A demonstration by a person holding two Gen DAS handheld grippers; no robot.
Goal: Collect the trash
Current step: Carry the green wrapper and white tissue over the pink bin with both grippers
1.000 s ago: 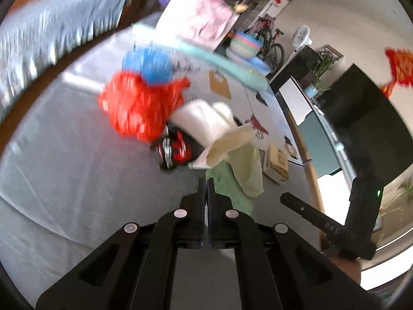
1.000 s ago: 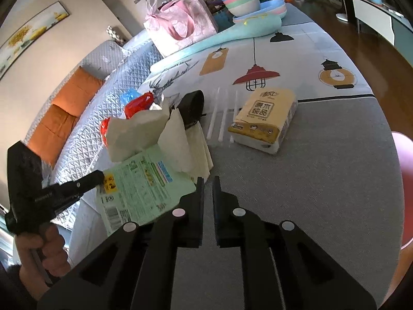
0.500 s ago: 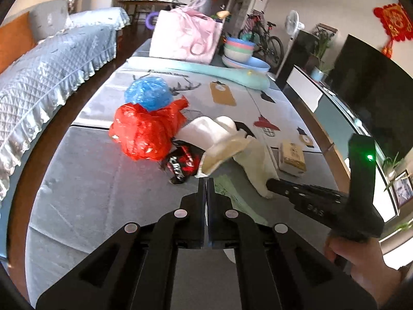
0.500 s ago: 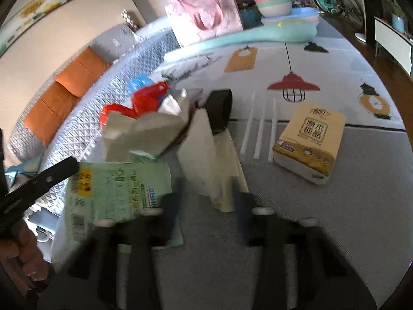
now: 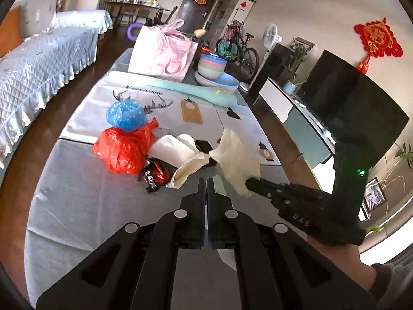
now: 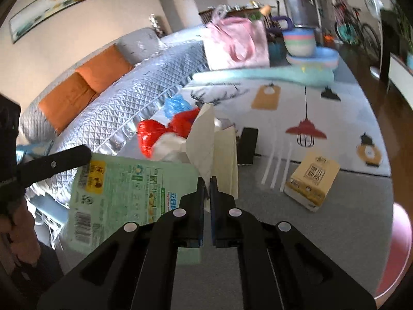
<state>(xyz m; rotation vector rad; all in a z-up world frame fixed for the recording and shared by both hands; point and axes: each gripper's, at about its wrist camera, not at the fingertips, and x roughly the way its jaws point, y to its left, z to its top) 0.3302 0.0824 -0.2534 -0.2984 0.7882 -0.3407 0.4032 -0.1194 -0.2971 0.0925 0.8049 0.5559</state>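
Note:
My right gripper (image 6: pixel 206 179) is shut on a cream paper tissue (image 6: pixel 204 137) and holds it above the table; in the left wrist view the tissue (image 5: pixel 237 157) hangs from the right gripper's tips (image 5: pixel 251 182). My left gripper (image 5: pixel 206 180) is shut on the edge of a green printed plastic bag (image 6: pixel 129 191), held up flat; the left gripper (image 6: pixel 85 152) shows at the bag's left corner. A trash pile lies on the table: red plastic bag (image 5: pixel 124 149), blue bag (image 5: pixel 126 115), white paper (image 5: pixel 173 149), red-black wrapper (image 5: pixel 155 174).
A yellow tissue pack (image 6: pixel 313 178) and white straws (image 6: pixel 276 165) lie at the right. A pink bag (image 5: pixel 162 51), stacked bowls (image 5: pixel 211 66) and a teal roll (image 5: pixel 180 87) stand at the table's far end. A quilted sofa (image 6: pixel 116 98) runs along the left.
My right gripper closed on the cream tissue and lifted it off the pile. My left gripper kept hold of the green bag and raised it.

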